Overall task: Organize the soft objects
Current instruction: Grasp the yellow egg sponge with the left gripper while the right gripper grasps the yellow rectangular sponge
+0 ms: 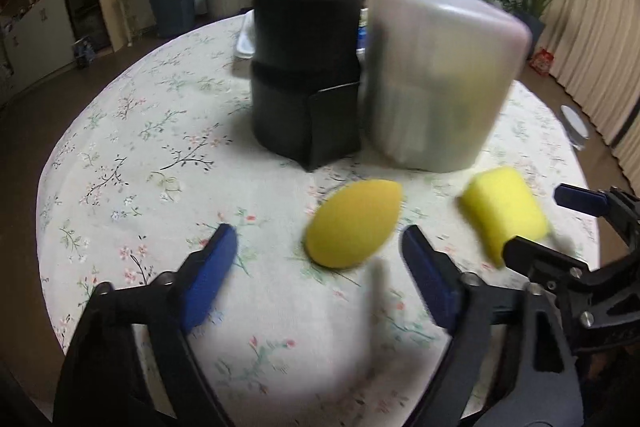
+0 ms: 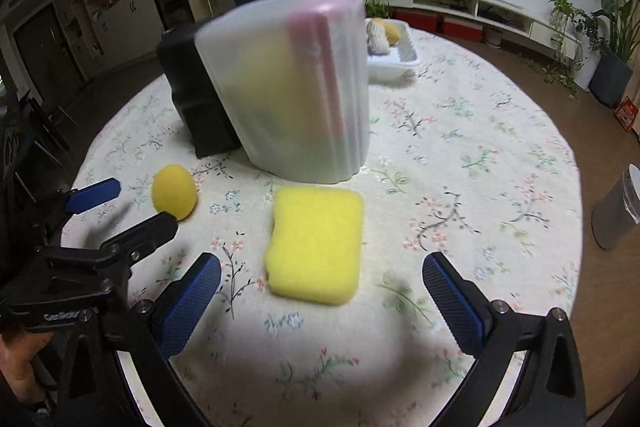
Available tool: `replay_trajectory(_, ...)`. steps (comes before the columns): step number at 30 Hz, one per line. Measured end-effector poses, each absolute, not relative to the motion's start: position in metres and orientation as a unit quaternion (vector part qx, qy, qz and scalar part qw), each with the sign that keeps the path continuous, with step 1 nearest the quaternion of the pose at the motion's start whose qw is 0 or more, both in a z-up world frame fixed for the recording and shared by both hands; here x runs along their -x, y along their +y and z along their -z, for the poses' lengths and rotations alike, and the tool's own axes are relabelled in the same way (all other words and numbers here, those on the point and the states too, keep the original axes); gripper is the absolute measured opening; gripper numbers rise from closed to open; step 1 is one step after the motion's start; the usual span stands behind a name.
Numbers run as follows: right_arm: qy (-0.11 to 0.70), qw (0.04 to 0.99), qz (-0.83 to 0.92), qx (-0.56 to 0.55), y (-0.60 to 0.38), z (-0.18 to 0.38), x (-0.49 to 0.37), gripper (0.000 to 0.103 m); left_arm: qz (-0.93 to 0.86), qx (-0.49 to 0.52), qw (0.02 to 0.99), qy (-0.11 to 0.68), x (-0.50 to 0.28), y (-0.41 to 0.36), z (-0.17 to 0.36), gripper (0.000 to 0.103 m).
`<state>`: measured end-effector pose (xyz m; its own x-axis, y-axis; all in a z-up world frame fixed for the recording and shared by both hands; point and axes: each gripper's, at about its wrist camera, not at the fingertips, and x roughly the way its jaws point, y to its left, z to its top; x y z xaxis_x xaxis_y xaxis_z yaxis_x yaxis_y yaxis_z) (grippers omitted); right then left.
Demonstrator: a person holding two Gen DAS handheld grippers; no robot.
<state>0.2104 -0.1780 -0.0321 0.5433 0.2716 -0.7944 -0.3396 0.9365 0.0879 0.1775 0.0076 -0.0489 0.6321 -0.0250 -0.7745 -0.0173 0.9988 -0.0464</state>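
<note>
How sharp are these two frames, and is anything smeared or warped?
Left wrist view: motion blur smears the black container, frosted container and egg-shaped sponge; the fisheye bends the table edge. Right wrist view: the frosted container is smeared, the rectangular sponge soft-edged, while the right claw pads stay crisp; dark corners in both views.

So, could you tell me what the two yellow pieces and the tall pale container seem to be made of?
Egg-shaped piece: likely foam, matte and smooth.
Rectangular block: likely sponge, matte with rounded, soft-looking edges.
Tall container: probably frosted plastic, translucent, contents showing dimly through.
</note>
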Motion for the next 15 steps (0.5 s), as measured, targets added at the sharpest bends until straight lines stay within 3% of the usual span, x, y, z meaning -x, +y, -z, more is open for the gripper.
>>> replay_trajectory(3,0.451,0.875,-0.171,0.048,-0.175,0.038,-0.217,0.100,0.007,0.022,0.902,0.431,-0.185,0.006,0.051,0.082)
replay_trajectory(8,0.468,0.867,-0.160,0.060,-0.173,0.050,-0.225,0.085,0.016,0.017,0.900,0.435,-0.192,0.000,0.054,0.081)
replay_trajectory(14,0.459,0.871,-0.158,0.073,-0.172,0.052,-0.226,0.078,0.051,0.025,0.899,0.434,-0.196,-0.007,0.056,0.046)
replay_trajectory(15,0.458,0.871,-0.160,0.076,-0.171,0.051,-0.226,0.075,0.054,0.026,0.899,0.434,-0.196,-0.009,0.055,0.044)
